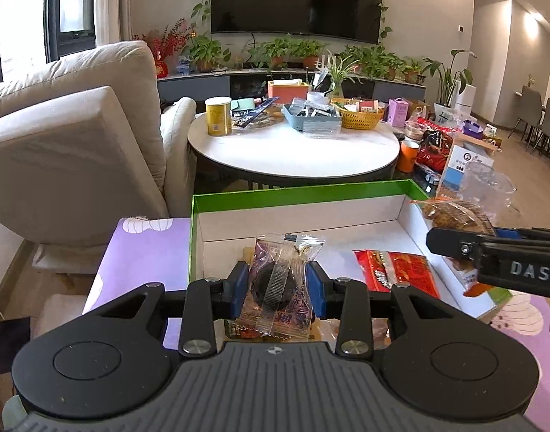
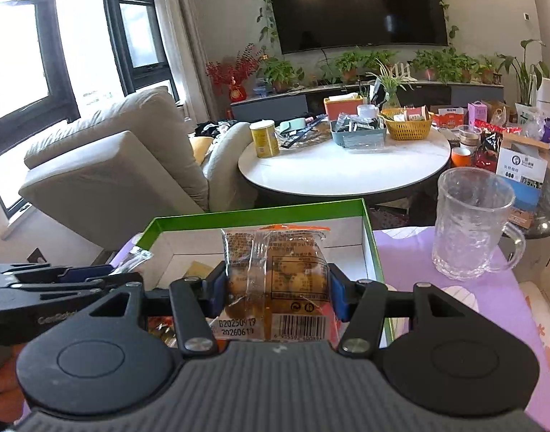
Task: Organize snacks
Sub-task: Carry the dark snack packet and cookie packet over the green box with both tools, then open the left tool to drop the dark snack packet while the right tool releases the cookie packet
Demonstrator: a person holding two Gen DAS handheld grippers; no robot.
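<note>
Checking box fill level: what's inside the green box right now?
In the green box: a red snack packet flat on the white floor, plus tan and orange wrappers near the front. The left gripper and its dark-cookie packet hide most of those.

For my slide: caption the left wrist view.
Left claw grips a dark wrapped snack above the green-rimmed box.

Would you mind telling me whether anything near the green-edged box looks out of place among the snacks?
One thing: an empty glass mug stands upright on the purple cloth right of the green-edged box, not a snack. Nothing looks spilled or damaged; both grippers hold sealed packets over the box.
</note>
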